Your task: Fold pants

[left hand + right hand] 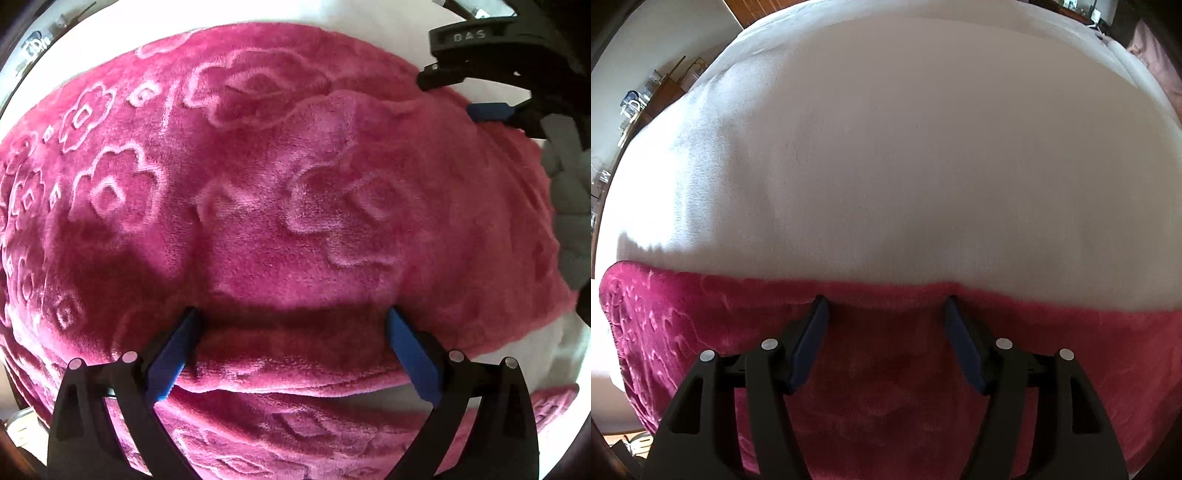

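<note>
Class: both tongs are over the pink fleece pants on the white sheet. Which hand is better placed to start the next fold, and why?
Probably the right: its tongs stand open at the pants' edge beside the white sheet. The left tongs sit mid-fabric.

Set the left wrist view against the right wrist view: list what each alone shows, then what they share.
Left wrist only: the embossed flower pattern across the pants' broad top face, a folded edge lying between the open left tool's fingers, the right tool at upper right, and a grey glove.

Right wrist only: a wide stretch of white sheet beyond the pants' far edge, and wooden furniture at left.

Both: pink fleece pants on the white sheet, tools open.
</note>
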Tool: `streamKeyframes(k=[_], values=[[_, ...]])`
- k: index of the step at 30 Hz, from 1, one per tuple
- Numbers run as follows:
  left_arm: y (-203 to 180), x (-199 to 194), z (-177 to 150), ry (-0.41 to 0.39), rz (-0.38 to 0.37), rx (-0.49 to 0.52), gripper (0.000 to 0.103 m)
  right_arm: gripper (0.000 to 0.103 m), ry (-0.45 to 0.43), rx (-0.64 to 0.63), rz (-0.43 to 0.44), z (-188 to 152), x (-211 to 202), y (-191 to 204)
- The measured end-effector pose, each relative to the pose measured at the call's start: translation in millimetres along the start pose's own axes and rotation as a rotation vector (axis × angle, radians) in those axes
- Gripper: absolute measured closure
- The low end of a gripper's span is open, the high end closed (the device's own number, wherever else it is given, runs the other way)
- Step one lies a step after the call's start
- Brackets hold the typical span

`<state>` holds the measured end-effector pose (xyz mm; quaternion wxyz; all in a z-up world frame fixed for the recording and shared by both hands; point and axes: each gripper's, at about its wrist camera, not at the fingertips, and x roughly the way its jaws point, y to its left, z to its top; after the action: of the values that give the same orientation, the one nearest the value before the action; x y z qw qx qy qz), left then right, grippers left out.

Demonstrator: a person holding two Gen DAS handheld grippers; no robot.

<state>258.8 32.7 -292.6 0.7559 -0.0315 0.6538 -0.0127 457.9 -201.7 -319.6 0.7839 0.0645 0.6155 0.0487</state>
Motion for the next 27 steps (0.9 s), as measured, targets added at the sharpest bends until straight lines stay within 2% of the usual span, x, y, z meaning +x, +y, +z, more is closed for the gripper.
streamKeyframes(k=[4,6,10,16,20,24,25,27], values=[[22,-16,17,-0.014,-0.073,-0.042,0.005,0.036,-0.022,-0.002,0.004,-7,-16,5],[42,-30,20,-0.049,-0.077,-0.063,0.005,0.036,-0.04,0.008,0.006,-15,-27,2],[101,-44,29,-0.097,-0.036,-0.137,0.005,0.036,-0.054,0.001,-0.011,-39,-47,3],[215,-50,38,-0.104,0.093,-0.301,0.005,0.036,-0.061,0.022,-0.032,-76,-61,13],[281,-55,41,-0.119,0.178,-0.328,0.005,0.036,-0.048,0.05,-0.045,-98,-62,24],[336,-59,46,-0.132,0.205,-0.353,0.005,0.036,-0.042,0.083,-0.05,-115,-70,30],[348,-62,46,-0.135,0.202,-0.367,0.005,0.036,-0.044,0.086,-0.05,-129,-80,29],[380,-64,52,-0.138,0.17,-0.413,0.005,0.036,-0.045,0.089,-0.053,-136,-82,38]])
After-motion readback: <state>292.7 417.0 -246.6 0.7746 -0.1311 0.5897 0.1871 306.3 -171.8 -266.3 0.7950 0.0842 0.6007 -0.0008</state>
